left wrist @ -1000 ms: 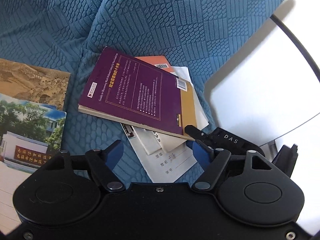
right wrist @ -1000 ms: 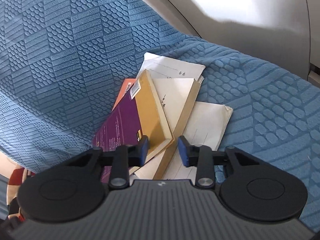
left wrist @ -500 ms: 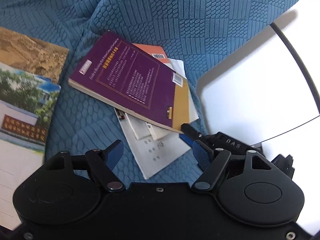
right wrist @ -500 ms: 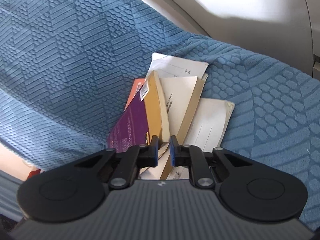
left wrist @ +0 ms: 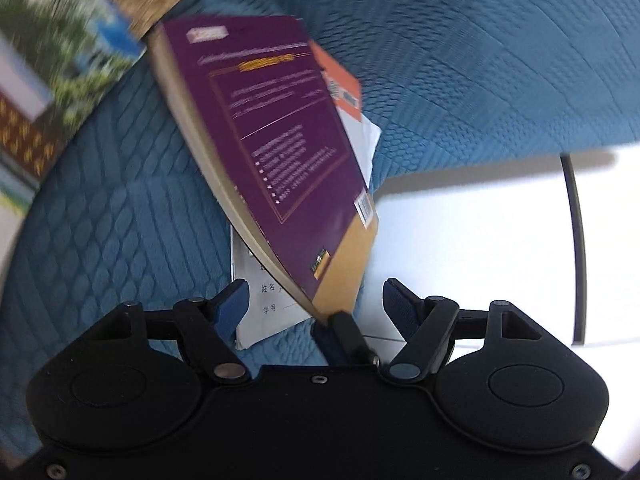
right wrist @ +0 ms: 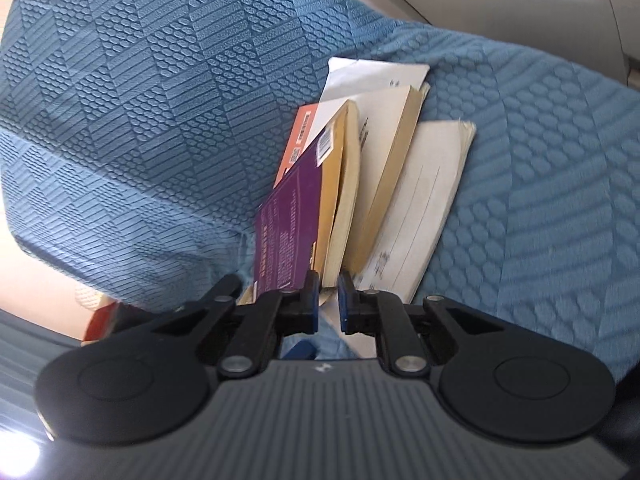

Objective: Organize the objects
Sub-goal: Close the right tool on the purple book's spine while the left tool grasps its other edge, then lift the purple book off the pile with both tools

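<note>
A purple and gold book (left wrist: 280, 152) is tilted up on edge above a blue textured sofa; it also shows in the right wrist view (right wrist: 316, 208). My right gripper (right wrist: 328, 300) is shut on its near corner, and its fingers (left wrist: 344, 332) show between my left gripper's jaws. My left gripper (left wrist: 316, 308) is open and empty just below the book. Under the book lie an orange book (right wrist: 298, 144), a tan-edged book (right wrist: 396, 160) and white papers (right wrist: 424, 200), also seen in the left wrist view (left wrist: 260, 300).
Picture-cover books (left wrist: 52, 56) lie at the upper left of the sofa seat (left wrist: 112, 220). A white surface with a dark curved cable (left wrist: 576, 220) lies to the right. The sofa back (right wrist: 140, 80) rises behind the pile.
My right gripper closed on the purple book's corner and lifted it up on edge. The left wrist view swung sharply and moved in under the book.
</note>
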Action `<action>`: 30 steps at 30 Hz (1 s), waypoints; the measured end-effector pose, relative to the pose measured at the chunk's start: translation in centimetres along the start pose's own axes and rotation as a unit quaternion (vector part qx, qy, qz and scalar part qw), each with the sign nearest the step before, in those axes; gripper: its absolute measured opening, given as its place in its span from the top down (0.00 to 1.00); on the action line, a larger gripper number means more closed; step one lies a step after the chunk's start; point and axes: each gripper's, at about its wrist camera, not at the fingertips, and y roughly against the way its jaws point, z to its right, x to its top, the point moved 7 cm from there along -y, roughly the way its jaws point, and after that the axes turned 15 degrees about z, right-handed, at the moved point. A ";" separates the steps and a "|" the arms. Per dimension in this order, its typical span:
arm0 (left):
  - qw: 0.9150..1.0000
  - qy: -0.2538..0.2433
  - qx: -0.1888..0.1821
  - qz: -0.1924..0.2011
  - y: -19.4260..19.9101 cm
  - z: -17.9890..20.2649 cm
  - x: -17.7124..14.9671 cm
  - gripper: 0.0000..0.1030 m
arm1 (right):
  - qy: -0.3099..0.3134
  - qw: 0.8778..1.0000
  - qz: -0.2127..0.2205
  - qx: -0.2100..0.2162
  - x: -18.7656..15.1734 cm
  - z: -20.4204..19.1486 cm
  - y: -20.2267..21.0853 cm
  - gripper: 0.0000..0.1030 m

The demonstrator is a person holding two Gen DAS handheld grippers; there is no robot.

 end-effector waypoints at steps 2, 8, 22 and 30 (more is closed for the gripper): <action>1.000 0.019 -0.005 -0.004 -0.5 -0.3 -0.1 0.35 | -0.005 1.000 -0.006 0.004 -0.3 -0.1 0.2 0.88; 0.998 0.054 -0.016 -0.018 -1.9 -0.7 -1.0 0.56 | -0.011 1.000 -0.021 0.018 -1.4 -1.0 1.6 0.88; 1.000 0.026 -0.009 -0.013 -0.6 0.2 -0.7 0.88 | -0.078 0.997 -0.014 0.018 -1.0 -0.2 1.9 0.70; 1.000 0.005 -0.002 -0.014 1.7 1.4 0.3 0.90 | -0.125 0.992 0.011 0.008 1.0 1.3 0.2 0.50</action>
